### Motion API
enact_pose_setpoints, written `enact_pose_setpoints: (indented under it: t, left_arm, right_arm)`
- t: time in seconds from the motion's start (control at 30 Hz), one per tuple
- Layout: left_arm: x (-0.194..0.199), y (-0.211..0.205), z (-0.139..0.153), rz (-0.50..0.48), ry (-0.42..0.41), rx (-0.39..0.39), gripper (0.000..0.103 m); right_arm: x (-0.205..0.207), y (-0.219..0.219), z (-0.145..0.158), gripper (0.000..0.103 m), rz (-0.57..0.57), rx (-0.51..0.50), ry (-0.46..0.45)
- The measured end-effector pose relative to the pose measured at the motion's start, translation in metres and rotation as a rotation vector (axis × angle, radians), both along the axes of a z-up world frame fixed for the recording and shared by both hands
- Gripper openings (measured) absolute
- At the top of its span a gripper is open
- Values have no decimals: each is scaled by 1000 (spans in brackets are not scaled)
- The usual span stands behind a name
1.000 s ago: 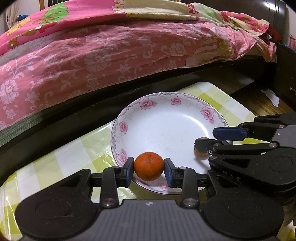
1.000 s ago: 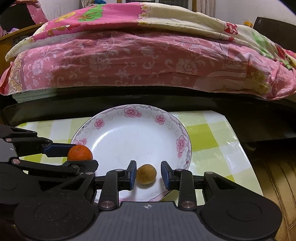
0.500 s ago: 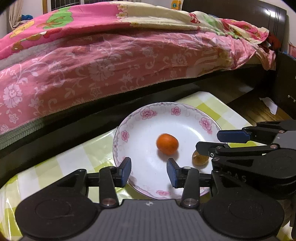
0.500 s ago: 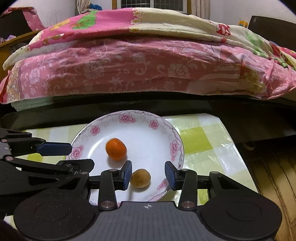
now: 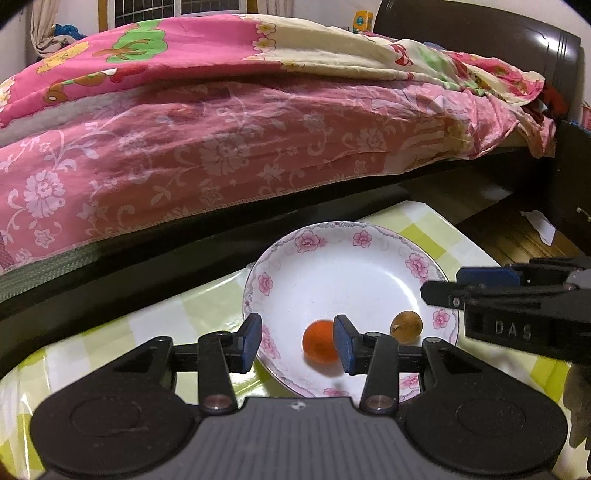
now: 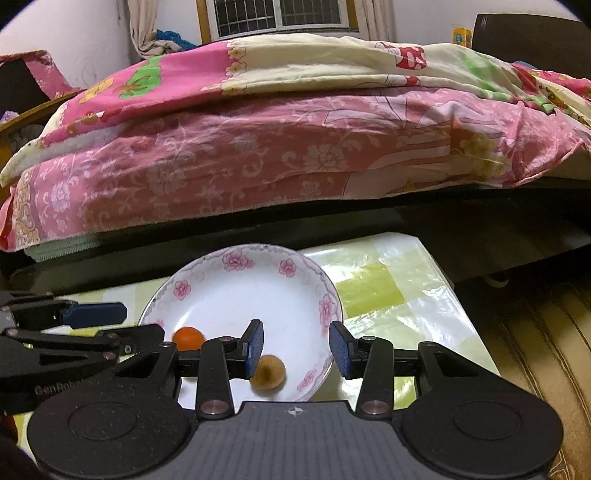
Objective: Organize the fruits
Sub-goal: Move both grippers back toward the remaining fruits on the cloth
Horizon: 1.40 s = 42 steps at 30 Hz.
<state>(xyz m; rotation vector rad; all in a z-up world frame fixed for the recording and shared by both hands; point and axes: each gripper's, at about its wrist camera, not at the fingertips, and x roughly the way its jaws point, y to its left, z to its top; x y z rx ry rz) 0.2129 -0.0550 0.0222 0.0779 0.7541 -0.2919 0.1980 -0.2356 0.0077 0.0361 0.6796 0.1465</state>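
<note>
A white plate with pink flowers (image 5: 343, 266) (image 6: 229, 291) stands on a green-checked table. In it lie a small orange (image 5: 318, 341) (image 6: 187, 336) and a small brown fruit (image 5: 407, 326) (image 6: 270, 372), apart from each other. My left gripper (image 5: 297, 345) is open and empty, above the plate's near left rim; its right finger partly hides the orange. My right gripper (image 6: 297, 349) is open and empty above the plate's near right side; the brown fruit sits just by its left finger. Each gripper shows at the edge of the other's view.
A bed with a pink floral quilt (image 5: 221, 129) (image 6: 295, 122) and a dark frame runs along the table's far edge. The checked tablecloth (image 6: 388, 291) ends at the right, with wooden floor (image 5: 517, 236) beyond. A dark headboard (image 5: 480, 33) stands at the far right.
Both grippers opened, let the orange and the brown fruit go into the plate, and drew back and up. The orange has rolled nearer the plate's front.
</note>
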Motion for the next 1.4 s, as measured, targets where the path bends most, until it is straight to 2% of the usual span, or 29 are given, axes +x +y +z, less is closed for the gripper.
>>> enact_pose_setpoints:
  t: [0.47, 0.6, 0.7, 1.0, 1.17, 1.4]
  left_arm:
    - [-30, 6, 19, -8, -47, 3, 50]
    - [-44, 12, 29, -1, -71, 7, 58]
    - [-58, 23, 33, 10, -73, 5, 58]
    - [-100, 59, 25, 39, -19, 27, 58]
    - [-128, 73, 9, 29, 46, 48, 58]
    - [-150, 72, -22, -1, 119, 97, 58]
  right_arm:
    - [-39, 29, 10, 38, 58, -66, -15]
    - [-52, 32, 14, 38, 52, -74, -10]
    - [-64, 33, 13, 38, 58, -87, 3]
    - [-93, 51, 5, 38, 113, -115, 43]
    - [-113, 67, -4, 38, 158, -124, 80]
    - [-130, 83, -10, 38, 204, -117, 112]
